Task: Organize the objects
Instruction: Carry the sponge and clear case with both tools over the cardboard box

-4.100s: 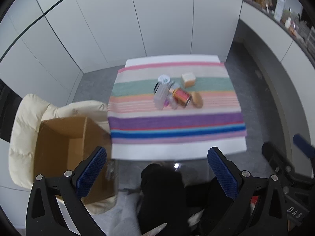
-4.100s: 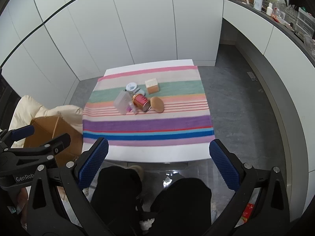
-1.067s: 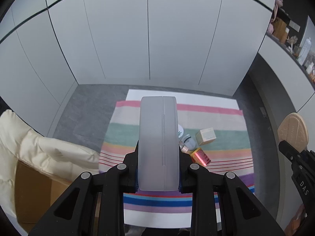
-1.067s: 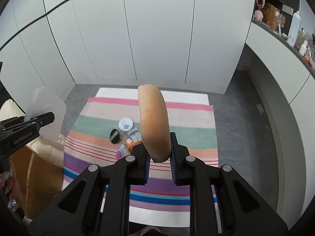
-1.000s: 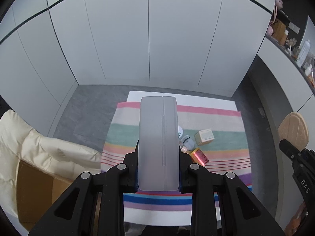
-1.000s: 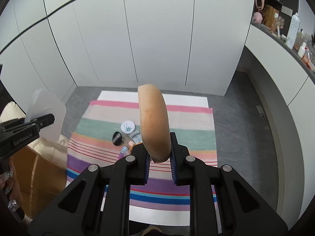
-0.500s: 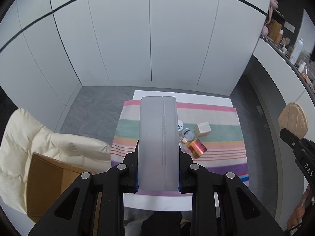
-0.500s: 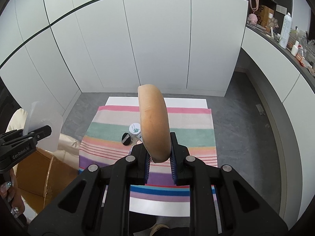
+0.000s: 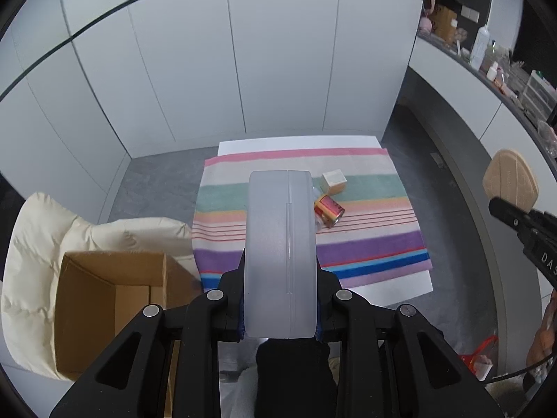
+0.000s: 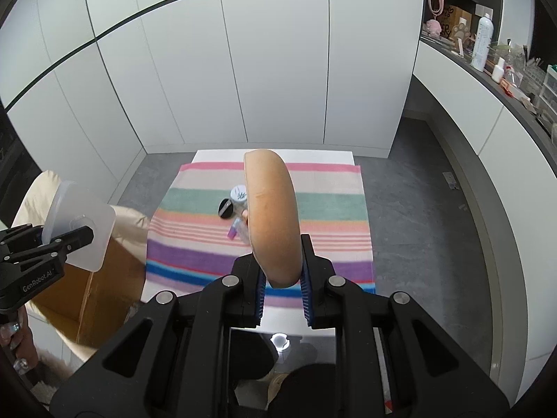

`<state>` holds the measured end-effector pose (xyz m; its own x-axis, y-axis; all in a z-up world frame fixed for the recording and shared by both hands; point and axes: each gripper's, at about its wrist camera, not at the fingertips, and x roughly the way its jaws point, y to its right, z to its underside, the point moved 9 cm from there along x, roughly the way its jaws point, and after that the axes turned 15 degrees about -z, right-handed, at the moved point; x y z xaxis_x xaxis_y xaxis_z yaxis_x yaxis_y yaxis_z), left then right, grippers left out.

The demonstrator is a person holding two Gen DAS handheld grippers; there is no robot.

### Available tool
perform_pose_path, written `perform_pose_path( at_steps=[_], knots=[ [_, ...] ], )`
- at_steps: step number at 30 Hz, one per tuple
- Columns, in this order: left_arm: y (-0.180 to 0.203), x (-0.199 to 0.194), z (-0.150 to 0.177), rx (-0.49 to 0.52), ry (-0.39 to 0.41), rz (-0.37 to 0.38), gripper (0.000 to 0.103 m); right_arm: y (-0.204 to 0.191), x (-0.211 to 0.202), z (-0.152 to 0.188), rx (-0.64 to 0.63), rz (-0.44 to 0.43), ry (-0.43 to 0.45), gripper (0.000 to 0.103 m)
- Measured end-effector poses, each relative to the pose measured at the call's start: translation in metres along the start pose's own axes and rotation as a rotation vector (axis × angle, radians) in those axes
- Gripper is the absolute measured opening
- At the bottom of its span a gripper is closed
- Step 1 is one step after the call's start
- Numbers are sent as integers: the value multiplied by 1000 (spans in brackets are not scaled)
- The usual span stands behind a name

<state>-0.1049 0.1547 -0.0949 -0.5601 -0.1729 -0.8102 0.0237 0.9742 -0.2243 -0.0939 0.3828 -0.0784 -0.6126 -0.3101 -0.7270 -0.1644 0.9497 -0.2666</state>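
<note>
I had the left gripper (image 9: 280,317) clamped on a frosted plastic container (image 9: 280,254), its jaws pressed against both sides of it; the container stood upright between them, held in the air above the near edge of the striped cloth (image 9: 369,244). From the right wrist view I saw that same container (image 10: 79,223) hanging over the open cardboard box (image 10: 101,285), which sat on a cream quilted cushion (image 9: 41,230) just left of the table (image 9: 390,292).

My right gripper (image 10: 282,292) was closed on a tan oval sponge (image 10: 273,219), the blue pads (image 10: 306,296) squeezing its lower end while the rest rose edge-on in front of the lens; in the left wrist view it (image 9: 510,183) showed its flat face, well off to the right of the table.

On the cloth lay the remaining things in 1 loose cluster: a small cream box (image 9: 334,182), a red and gold can (image 9: 330,211) on its side just in front of it, a white round jar (image 10: 238,193), a black round lid (image 10: 226,207) beside that, and a small pink-capped tube (image 10: 234,230); I could not tell whether they touched one another.
</note>
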Motion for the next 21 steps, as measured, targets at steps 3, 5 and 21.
perform_pose_path(
  at_steps=[3, 5, 21],
  knots=[
    [-7, -11, 17, -13, 19, -5, 28, -7, -12, 23, -1, -22, 3, 18],
    [-11, -16, 29, -17, 17, -2, 28, -9, -15, 38, 7, -29, -3, 18],
    [-24, -9, 90, -21, -19, -3, 28, -8, -21, 121, 38, -25, -84, 18]
  ],
)
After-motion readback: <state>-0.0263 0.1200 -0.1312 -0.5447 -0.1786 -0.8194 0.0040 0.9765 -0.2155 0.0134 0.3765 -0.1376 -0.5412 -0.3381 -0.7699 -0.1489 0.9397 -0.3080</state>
